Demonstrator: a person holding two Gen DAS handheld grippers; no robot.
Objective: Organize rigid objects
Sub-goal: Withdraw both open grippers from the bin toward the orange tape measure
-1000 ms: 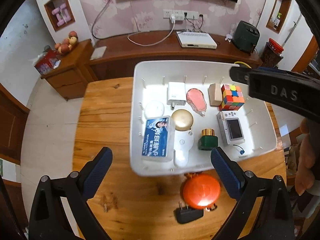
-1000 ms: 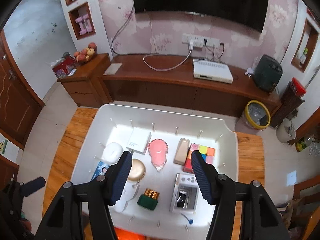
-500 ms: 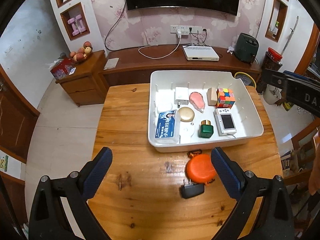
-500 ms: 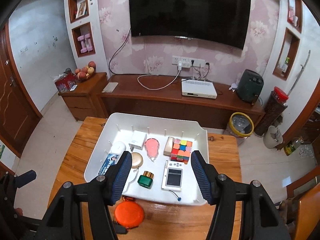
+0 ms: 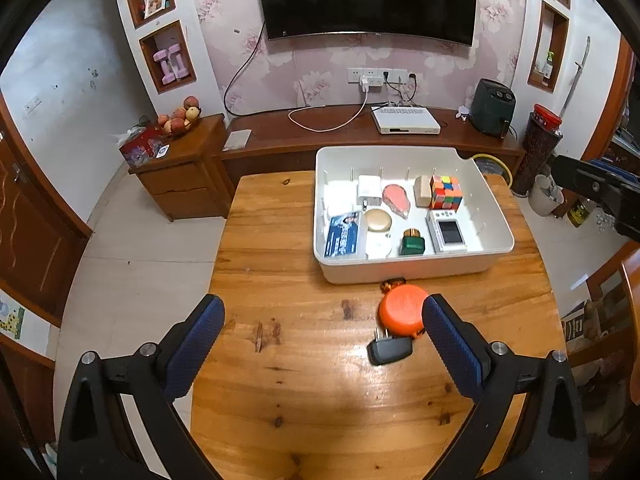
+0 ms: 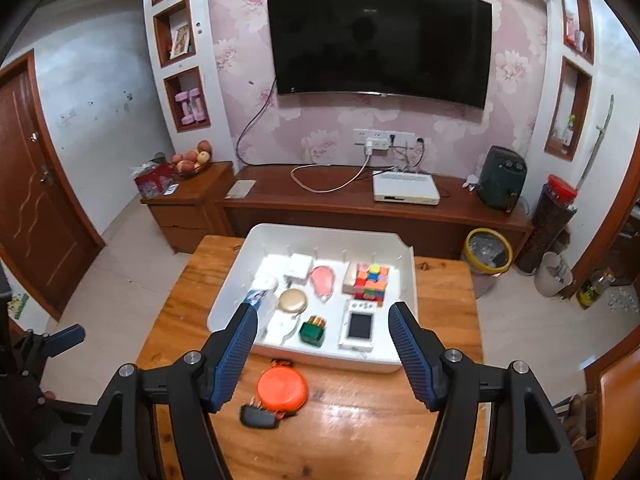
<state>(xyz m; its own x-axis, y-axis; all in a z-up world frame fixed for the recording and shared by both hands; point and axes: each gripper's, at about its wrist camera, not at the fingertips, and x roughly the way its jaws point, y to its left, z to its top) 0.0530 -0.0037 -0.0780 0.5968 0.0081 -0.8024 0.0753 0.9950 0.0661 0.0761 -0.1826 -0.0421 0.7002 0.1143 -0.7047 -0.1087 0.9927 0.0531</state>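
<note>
The left gripper (image 5: 322, 320) is spread wide and holds nothing; the right gripper (image 6: 322, 340) is opening, also with nothing in it. Between them on the wooden table (image 5: 280, 240) lie a black plug (image 5: 390, 350) and an orange disc (image 5: 402, 314), touching. Behind stands the white tray (image 5: 400, 270) with a colourful cube (image 5: 446, 192) and a small camera (image 5: 446, 234) inside.

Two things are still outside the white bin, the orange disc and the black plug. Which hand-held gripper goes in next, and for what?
Probably lower the right hand-held gripper, empty with its jaws opening, onto the orange disc. The disc and black plug lie on the table in front of the white bin, below its fingers. The disc lies closer to the bin. The left hand-held gripper is open too, so it could take the plug.
</note>
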